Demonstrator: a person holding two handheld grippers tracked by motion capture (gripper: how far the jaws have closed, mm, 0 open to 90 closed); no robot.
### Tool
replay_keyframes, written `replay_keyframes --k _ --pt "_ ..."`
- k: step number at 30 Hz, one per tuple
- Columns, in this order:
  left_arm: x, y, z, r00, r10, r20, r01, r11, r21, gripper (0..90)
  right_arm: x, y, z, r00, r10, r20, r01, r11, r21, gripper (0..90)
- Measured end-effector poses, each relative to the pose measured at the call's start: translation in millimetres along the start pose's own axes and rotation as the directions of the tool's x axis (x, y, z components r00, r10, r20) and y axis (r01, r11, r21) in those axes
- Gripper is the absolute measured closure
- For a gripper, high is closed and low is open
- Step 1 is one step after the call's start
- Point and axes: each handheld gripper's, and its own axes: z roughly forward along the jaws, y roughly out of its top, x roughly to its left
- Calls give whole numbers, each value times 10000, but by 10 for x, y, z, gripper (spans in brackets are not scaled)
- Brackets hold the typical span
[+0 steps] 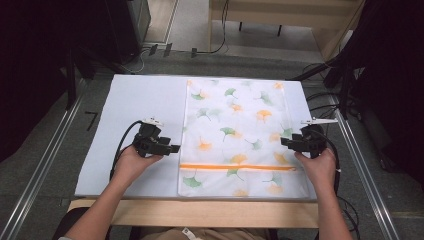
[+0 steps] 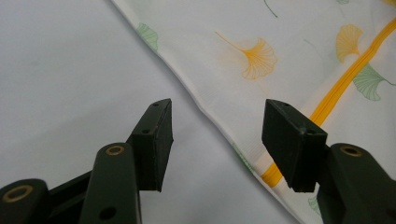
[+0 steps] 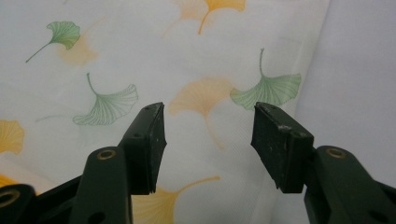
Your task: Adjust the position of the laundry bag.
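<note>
Spread flat on the pale desk right of centre, ginkgo-print zip bag with orange zipper toward 6 o'clock, nothing evidently inside; left tool at 9 o'clock, right tool at 3 o'clock, both wide and empty, seemingly poised to pinch its edges.

Bench with pale blue-white top and wooden front edge at 6 o'clock. Grey floor; metal rails at 9 and 3. Black cables at 12, light wooden furniture at 1. Dark corners.
</note>
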Motion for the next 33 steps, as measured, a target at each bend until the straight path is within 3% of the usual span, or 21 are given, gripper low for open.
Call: replay_keyframes --k 3,8,11,15,18,22,25,29,33 --pt "-16 0 71 9999 -113 87 113 9999 76 458 21 -21 -14 9997 -216 61 217 9997 -68 460" --pt "-14 11 189 9997 -243 75 242 9996 137 486 -32 -19 28 9998 -162 86 163 9999 -54 463" --pt "-51 14 256 9999 21 -151 -16 9993 383 502 -68 -16 82 9998 -134 132 133 9999 87 463" --pt "-32 7 303 9991 -343 -235 350 9990 293 486 -105 -22 134 9996 -149 228 144 9997 208 460" --pt "-5 -6 346 9987 -433 -285 445 9980 454 479 -139 -42 175 9989 -150 455 136 9994 318 454" --pt "-3 -8 370 9981 -576 -208 582 9978 319 476 -204 -61 213 9976 -67 686 36 9989 462 450" --pt "-20 -5 377 9986 -428 -318 439 9984 357 479 -261 -77 223 9966 77 818 -112 9990 424 445" --pt "-42 -1 406 9986 -485 -201 490 9985 264 521 -288 -98 280 9982 241 543 -276 9976 636 466" --pt "-84 13 439 9995 -299 -140 303 9991 302 553 -244 -98 300 9991 14 417 -39 9981 608 493"
